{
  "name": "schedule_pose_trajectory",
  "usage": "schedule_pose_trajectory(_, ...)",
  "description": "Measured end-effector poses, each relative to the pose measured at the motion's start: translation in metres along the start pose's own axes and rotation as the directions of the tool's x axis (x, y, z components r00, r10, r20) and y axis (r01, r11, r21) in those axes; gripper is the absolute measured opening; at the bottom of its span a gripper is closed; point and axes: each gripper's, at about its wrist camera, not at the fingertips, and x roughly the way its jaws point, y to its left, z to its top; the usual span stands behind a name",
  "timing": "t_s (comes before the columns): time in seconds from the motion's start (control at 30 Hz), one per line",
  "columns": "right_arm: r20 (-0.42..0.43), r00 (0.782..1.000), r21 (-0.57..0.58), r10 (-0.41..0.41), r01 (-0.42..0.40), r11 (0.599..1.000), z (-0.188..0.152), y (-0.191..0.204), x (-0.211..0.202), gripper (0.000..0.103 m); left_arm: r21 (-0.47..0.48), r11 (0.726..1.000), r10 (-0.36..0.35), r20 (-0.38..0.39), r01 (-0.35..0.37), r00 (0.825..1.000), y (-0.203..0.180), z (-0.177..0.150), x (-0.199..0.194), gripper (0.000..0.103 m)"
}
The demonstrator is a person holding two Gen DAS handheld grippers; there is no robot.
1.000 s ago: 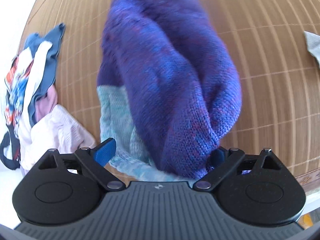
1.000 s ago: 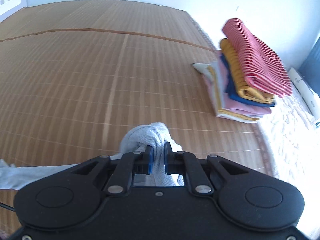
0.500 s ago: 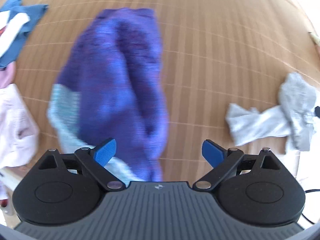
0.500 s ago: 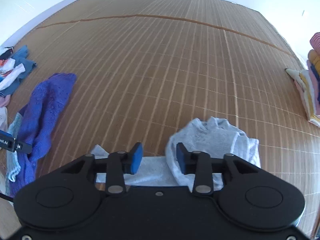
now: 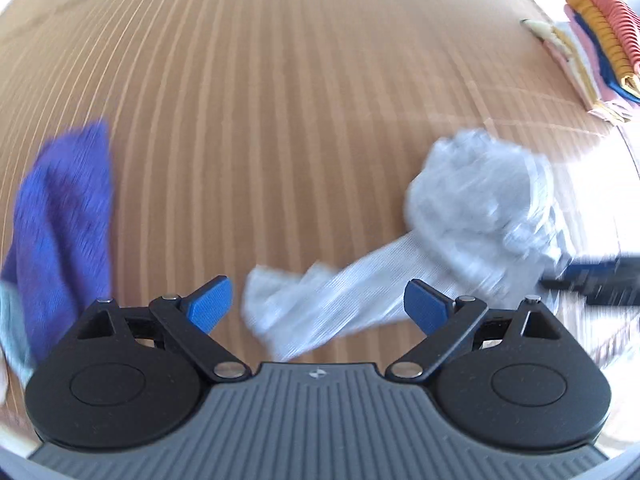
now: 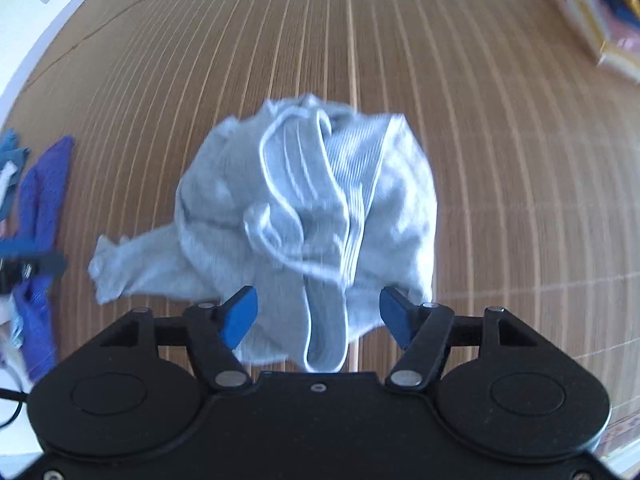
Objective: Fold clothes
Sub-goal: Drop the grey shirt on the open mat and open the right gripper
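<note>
Risk: crumpled grey garment (image 6: 304, 216) on mat (image 6: 500, 208); right gripper (image 6: 318, 312) opening, left gripper (image 5: 318, 306) wide, both empty; layered bunching invites mis-grasp.

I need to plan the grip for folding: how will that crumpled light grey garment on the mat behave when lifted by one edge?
The light grey garment lies bunched in soft folds, so it is probably floppy and would sag and unfurl. Its thin ribbed fabric looks light. A sleeve-like end trails loose on the mat and would likely drag behind.
</note>
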Motion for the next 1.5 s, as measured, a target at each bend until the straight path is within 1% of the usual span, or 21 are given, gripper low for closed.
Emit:
schedule_pose_trajectory(0.03, 0.0, 1.0, 0.001, 0.029, -0.029, 1.0, -0.004, -0.005, 0.002, 0.068, 0.005, 1.0, 0.009, 0.013, -0.009, 1.0, -0.011, 0.007, 0.001, 0.095)
schedule_pose_trajectory(0.13, 0.044, 0.992, 0.005, 0.12, -0.121, 0.993, -0.008, -0.015, 0.007, 0.054, 0.01, 0.999, 0.038, 0.047, -0.038, 0.998, -0.044, 0.026, 0.002, 0.095)
schedule_pose_trajectory(0.23, 0.03, 0.982, -0.036, 0.186, -0.185, 0.982, -0.005, -0.022, 0.015, 0.039, 0.013, 0.999, 0.05, 0.072, -0.051, 0.996, -0.072, 0.039, -0.001, 0.095)
schedule_pose_trajectory(0.27, 0.013, 0.98, -0.06, 0.201, -0.2, 0.978, -0.005, -0.024, 0.015, 0.011, 0.022, 0.998, 0.051, 0.08, -0.053, 0.995, -0.081, 0.042, -0.002, 0.095)
schedule_pose_trajectory(0.3, 0.012, 0.976, -0.091, 0.219, -0.218, 0.972, -0.005, -0.029, 0.009, 0.007, 0.039, 0.998, 0.05, 0.086, -0.053, 0.995, -0.089, 0.043, -0.005, 0.096)
schedule_pose_trajectory(0.33, 0.014, 0.973, -0.123, 0.232, -0.228, 0.966, -0.005, -0.034, 0.001, 0.006, 0.065, 0.997, 0.046, 0.09, -0.052, 0.995, -0.096, 0.044, -0.007, 0.096)
schedule_pose_trajectory(0.43, 0.08, 0.984, -0.203, 0.16, -0.141, 0.969, -0.002, -0.053, -0.041, 0.006, 0.157, 0.987, 0.03, 0.097, -0.045, 0.995, -0.12, 0.047, -0.014, 0.096)
schedule_pose_trajectory(0.6, 0.174, 0.984, -0.208, -0.049, 0.085, 0.974, 0.005, -0.119, -0.099, 0.006, 0.289, 0.957, -0.009, 0.107, -0.022, 0.994, -0.16, 0.047, -0.012, 0.095)
schedule_pose_trajectory(0.7, 0.212, 0.966, -0.11, -0.145, 0.171, 0.979, 0.01, -0.164, -0.112, 0.006, 0.337, 0.941, -0.035, 0.105, -0.002, 0.994, -0.183, 0.046, -0.004, 0.095)
schedule_pose_trajectory(0.8, 0.203, 0.947, -0.058, -0.249, 0.266, 0.962, 0.013, -0.19, -0.106, 0.008, 0.41, 0.911, -0.075, 0.097, 0.029, 0.992, -0.206, 0.044, 0.005, 0.095)
schedule_pose_trajectory(0.9, 0.222, 0.912, -0.035, -0.346, 0.362, 0.932, 0.01, -0.199, -0.101, 0.019, 0.493, 0.868, -0.122, 0.1, 0.057, 0.987, -0.232, 0.044, 0.016, 0.095)
schedule_pose_trajectory(0.93, 0.226, 0.908, -0.014, -0.352, 0.365, 0.931, 0.005, -0.203, -0.104, 0.022, 0.508, 0.857, -0.148, 0.09, 0.082, 0.985, -0.239, 0.045, 0.021, 0.095)
schedule_pose_trajectory(1.0, 0.224, 0.912, 0.049, -0.344, 0.342, 0.939, -0.003, -0.209, -0.11, 0.043, 0.512, 0.845, -0.209, 0.055, 0.152, 0.976, -0.253, 0.048, 0.033, 0.095)
schedule_pose_trajectory(1.07, 0.214, 0.924, 0.128, -0.317, 0.295, 0.947, -0.011, -0.215, -0.116, 0.047, 0.484, 0.847, -0.258, 0.015, 0.219, 0.966, -0.265, 0.052, 0.05, 0.095)
schedule_pose_trajectory(1.17, 0.19, 0.952, 0.243, -0.241, 0.192, 0.951, -0.023, -0.223, -0.109, 0.048, 0.402, 0.865, -0.314, -0.03, 0.299, 0.949, -0.275, 0.055, 0.074, 0.095)
schedule_pose_trajectory(1.27, 0.199, 0.953, 0.294, -0.23, 0.165, 0.941, -0.031, -0.232, -0.101, 0.049, 0.378, 0.87, -0.314, -0.07, 0.317, 0.947, -0.283, 0.052, 0.095, 0.095)
schedule_pose_trajectory(1.3, 0.202, 0.95, 0.29, -0.237, 0.173, 0.941, -0.03, -0.234, -0.097, 0.053, 0.381, 0.868, -0.312, -0.078, 0.318, 0.947, -0.286, 0.051, 0.1, 0.095)
schedule_pose_trajectory(1.37, 0.219, 0.941, 0.264, -0.259, 0.198, 0.944, -0.028, -0.237, -0.089, 0.061, 0.391, 0.863, -0.311, -0.085, 0.319, 0.947, -0.29, 0.047, 0.109, 0.085)
schedule_pose_trajectory(1.4, 0.221, 0.939, 0.255, -0.264, 0.205, 0.945, -0.026, -0.238, -0.085, 0.061, 0.389, 0.863, -0.315, -0.087, 0.323, 0.945, -0.291, 0.046, 0.112, 0.08)
schedule_pose_trajectory(1.47, 0.226, 0.944, 0.259, -0.24, 0.179, 0.949, -0.024, -0.245, -0.076, 0.061, 0.374, 0.866, -0.32, -0.096, 0.332, 0.942, -0.291, 0.044, 0.116, 0.063)
schedule_pose_trajectory(1.5, 0.231, 0.947, 0.268, -0.223, 0.158, 0.95, -0.023, -0.249, -0.073, 0.061, 0.364, 0.868, -0.324, -0.102, 0.338, 0.941, -0.29, 0.044, 0.119, 0.06)
